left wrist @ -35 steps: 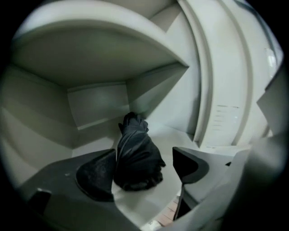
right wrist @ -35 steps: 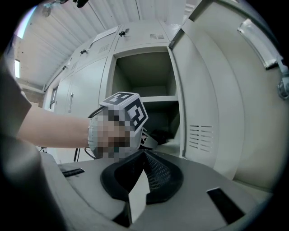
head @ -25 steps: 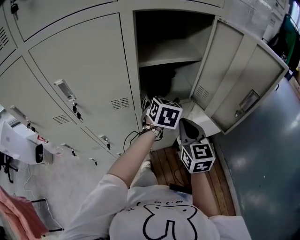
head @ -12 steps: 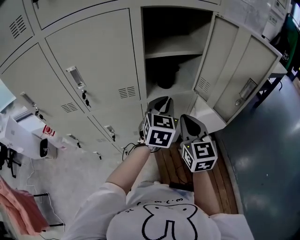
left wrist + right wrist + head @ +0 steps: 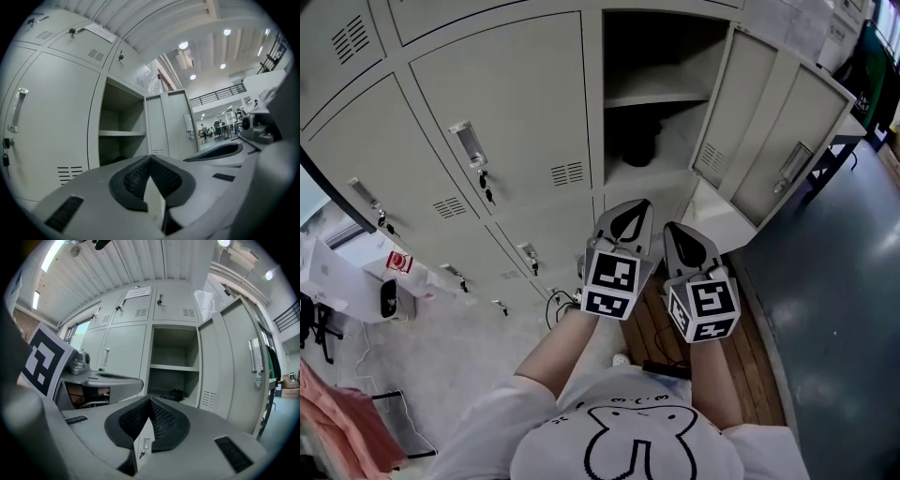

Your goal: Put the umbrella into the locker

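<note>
Head view: umbrella [image 5: 637, 142] lay inside the far locker [image 5: 654, 96], so left gripper [image 5: 633, 208] and right gripper [image 5: 678, 234] hung near, jaws clenched empty.

Clear straight ahead into the open locker [image 5: 593, 112]: split by a fixed shelf [image 5: 656, 97] into a bare upper bay and a lower bay, with room in the lower one in front of and beside the dark umbrella [image 5: 637, 141] lying at the back of its floor. Boxed in on the left by closed doors [image 5: 511, 103] with protruding handles [image 5: 467, 142] and hanging keys [image 5: 486, 183], on the right by the open door [image 5: 769, 122] swung out wide. Cluttered down low by a wooden pallet [image 5: 644, 323] at the locker's foot and a black cable [image 5: 558, 300] trailing on the floor beside it.
</note>
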Available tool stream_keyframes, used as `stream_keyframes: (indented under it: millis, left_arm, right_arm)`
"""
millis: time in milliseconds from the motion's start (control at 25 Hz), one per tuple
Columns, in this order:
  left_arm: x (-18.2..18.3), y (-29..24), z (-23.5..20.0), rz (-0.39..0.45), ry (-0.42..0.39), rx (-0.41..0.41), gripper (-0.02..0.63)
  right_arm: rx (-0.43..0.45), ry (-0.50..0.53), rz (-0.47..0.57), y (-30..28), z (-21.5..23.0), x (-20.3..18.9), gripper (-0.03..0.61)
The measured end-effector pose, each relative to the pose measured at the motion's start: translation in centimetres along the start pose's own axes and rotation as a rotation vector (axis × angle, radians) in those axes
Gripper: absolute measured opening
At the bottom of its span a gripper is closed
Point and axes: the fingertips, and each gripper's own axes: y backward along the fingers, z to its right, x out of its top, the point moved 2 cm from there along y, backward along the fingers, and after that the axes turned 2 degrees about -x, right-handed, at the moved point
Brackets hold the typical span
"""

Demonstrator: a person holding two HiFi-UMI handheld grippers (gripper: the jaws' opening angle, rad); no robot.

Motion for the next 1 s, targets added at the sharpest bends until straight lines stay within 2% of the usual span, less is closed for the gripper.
stream_keyframes:
  millis: [120, 440, 760, 1000]
  left_arm:
    - [0.8, 1.8, 0.8, 0.043, -0.020, -0.026, 0.014]
    - [1.3, 4.9, 1.9, 0.091, 0.010, -0.090, 0.014]
    - [1.5, 6.0, 1.8, 0.114, -0.007, -0.132, 0.014]
    - [2.0, 6.3, 1.2, 0.129, 0.004, -0.134, 0.014]
  right_arm:
    - [-0.010, 0.007, -0.006, 1.0, -1.0, 0.4, 0.015]
    - [-0.032, 0.026, -0.005, 2.5, -3.2, 1.5, 0.015]
    - [-0.047, 0.042, 0.008, 2.4, -4.3, 2.3, 0.017]
    - [-0.053, 0.061, 0.005, 2.2, -5.1, 2.6, 0.017]
